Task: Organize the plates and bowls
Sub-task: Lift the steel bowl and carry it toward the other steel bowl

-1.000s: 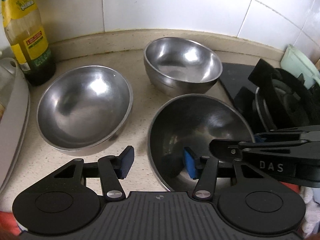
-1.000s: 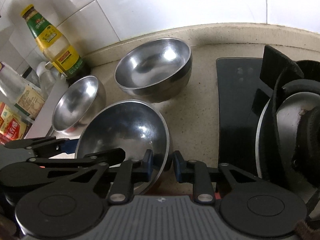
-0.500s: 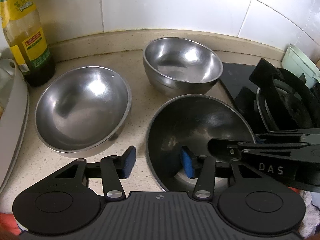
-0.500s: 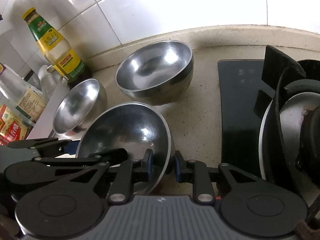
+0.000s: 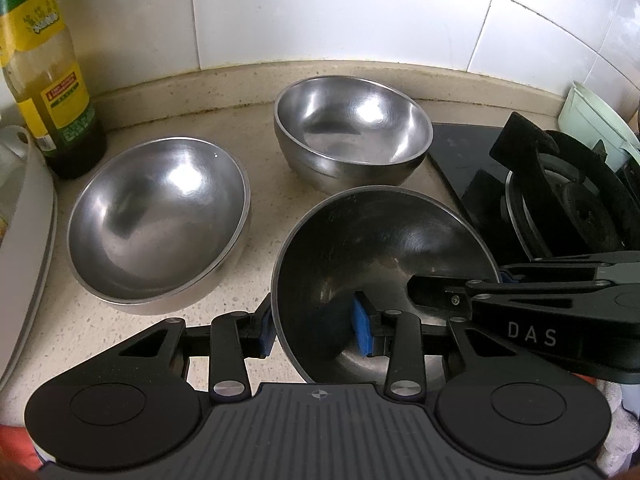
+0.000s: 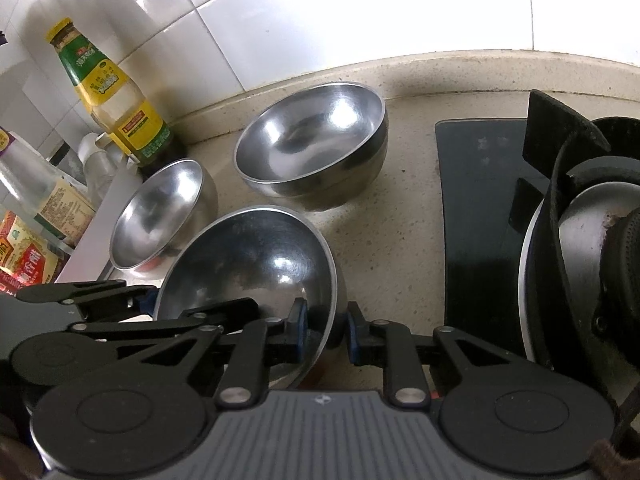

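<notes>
Gripping the nearest steel bowl (image 5: pixel 384 256) by opposite rims, our left gripper (image 5: pixel 316 330) and right gripper (image 6: pixel 325 330) pinch its wall; it opens upward, tilted, on the speckled counter (image 5: pixel 260 184) beside two other bowls (image 5: pixel 160 220), white tiled wall (image 5: pixel 320 12) behind

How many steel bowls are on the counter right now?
3: the near bowl gripped at its rim by both grippers, the left bowl beside the sauce bottle, the back bowl by the wall. None looks hidden.

Glossy steel bowls (image 5: pixel 352 136), speckled matt stone counter (image 5: pixel 260 172), glazed tiles (image 5: pixel 320 8)
</notes>
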`<state>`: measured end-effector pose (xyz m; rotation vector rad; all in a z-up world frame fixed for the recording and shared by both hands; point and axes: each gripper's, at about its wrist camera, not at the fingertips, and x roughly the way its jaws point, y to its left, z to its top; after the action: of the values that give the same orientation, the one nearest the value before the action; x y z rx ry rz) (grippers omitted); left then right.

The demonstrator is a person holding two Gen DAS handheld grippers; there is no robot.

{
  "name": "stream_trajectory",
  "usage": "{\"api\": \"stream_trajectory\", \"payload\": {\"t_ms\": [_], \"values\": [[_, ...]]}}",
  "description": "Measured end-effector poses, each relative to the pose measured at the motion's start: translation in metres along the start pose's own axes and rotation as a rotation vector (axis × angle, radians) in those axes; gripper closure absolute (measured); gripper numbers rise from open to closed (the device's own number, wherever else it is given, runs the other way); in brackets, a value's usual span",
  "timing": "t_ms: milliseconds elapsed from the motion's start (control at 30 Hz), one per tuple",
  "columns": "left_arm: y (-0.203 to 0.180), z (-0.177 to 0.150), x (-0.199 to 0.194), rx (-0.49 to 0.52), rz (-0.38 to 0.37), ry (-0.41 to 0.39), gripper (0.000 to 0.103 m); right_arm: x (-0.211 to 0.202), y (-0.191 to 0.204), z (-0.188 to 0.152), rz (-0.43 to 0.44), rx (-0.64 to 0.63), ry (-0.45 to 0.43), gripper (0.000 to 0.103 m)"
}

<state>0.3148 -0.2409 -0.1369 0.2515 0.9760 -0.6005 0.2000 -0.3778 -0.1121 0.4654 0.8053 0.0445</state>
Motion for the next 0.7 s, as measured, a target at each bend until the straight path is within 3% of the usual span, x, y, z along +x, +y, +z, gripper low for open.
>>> {"api": "stream_trajectory", "payload": {"t_ms": [700], "values": [[0.008, -0.003, -0.031, -0.017, 0.043, -0.064, 0.053, -0.014, 0.017, 0.006, 0.051, -0.017, -0.029, 0.086]]}}
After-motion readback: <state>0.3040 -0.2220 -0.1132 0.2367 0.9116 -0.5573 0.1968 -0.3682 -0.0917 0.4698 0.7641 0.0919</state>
